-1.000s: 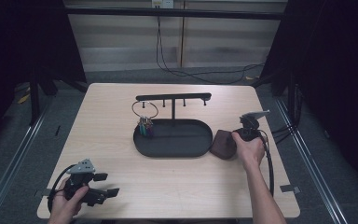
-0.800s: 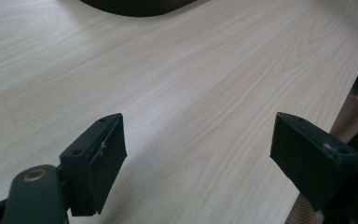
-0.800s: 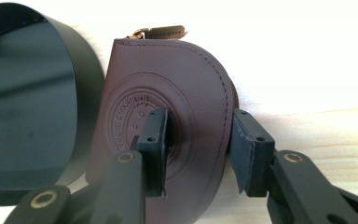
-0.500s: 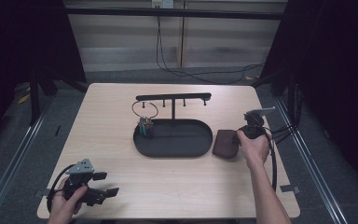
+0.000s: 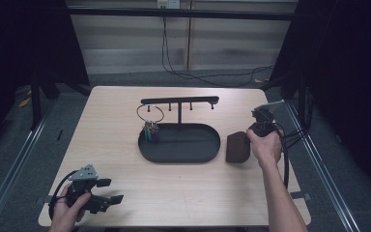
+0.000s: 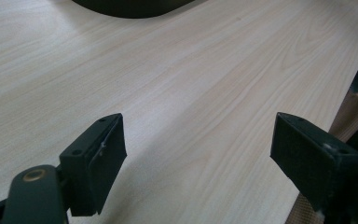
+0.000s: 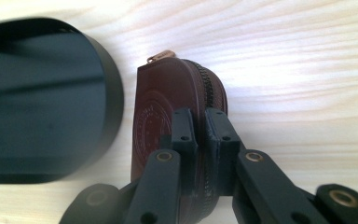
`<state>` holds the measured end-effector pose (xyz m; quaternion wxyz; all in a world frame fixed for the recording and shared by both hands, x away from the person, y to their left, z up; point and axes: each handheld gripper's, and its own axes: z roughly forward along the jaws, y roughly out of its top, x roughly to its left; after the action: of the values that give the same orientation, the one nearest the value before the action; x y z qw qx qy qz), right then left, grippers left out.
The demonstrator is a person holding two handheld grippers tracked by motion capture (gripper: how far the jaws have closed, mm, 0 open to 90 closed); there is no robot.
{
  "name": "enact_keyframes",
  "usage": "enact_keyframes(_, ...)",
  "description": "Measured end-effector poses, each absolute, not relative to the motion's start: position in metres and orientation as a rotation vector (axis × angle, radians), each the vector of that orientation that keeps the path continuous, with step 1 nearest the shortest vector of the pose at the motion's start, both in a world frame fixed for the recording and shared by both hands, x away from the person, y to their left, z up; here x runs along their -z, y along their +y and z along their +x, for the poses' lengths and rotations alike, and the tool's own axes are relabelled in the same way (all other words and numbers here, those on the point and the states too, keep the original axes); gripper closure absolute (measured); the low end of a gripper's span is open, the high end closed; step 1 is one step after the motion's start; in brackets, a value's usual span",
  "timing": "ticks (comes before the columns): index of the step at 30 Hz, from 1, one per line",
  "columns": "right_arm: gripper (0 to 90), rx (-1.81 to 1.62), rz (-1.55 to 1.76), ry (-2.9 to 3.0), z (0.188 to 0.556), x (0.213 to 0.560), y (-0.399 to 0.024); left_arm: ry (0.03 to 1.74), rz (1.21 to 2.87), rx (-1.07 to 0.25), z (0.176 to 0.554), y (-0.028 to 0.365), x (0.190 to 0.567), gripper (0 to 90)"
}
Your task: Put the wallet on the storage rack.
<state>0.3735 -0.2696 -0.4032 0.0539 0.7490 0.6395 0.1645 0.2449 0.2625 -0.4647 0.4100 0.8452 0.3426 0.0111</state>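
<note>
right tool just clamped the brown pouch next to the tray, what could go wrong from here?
1. The right tool pinches the brown zipped leather pouch only at its zipper edge, jaws just closed; the thin grip might slip or let it swing.
2. The pouch sits right beside the black oval metal tray; a sideways move could bump its rim.
3. The keys on a ring hanging from the rack could get knocked.

Black oval tray (image 5: pixel 207 157) with key rack (image 5: pixel 179 100), keyring (image 5: pixel 149 129).

The left gripper (image 6: pixel 198 149) holds its two black jaws wide apart at the bottom of the frame, over pale wooden table (image 6: pixel 191 70). At the top edge, probably a black tray (image 6: pixel 130 5).
</note>
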Motion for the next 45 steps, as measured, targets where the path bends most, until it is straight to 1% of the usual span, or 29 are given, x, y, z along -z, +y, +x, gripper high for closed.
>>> enact_keyframes(13,85.6,-0.289,2.178,2.032,0.377,0.382,-0.254,0.872,2.151,-0.035,0.245,0.262,0.466,17.5)
enact_keyframes(18,86.8,-0.285,2.149,2.046,0.378,0.373,-0.249,0.872,2.148,-0.027,0.245,0.262,0.466,17.5)
enact_keyframes(37,87.1,-0.282,2.135,2.092,0.377,0.345,-0.245,0.872,2.149,-0.026,0.245,0.262,0.466,17.5)
enact_keyframes(45,87.1,-0.298,2.120,2.113,0.378,0.328,-0.241,0.870,2.150,-0.028,0.246,0.262,0.466,17.5)
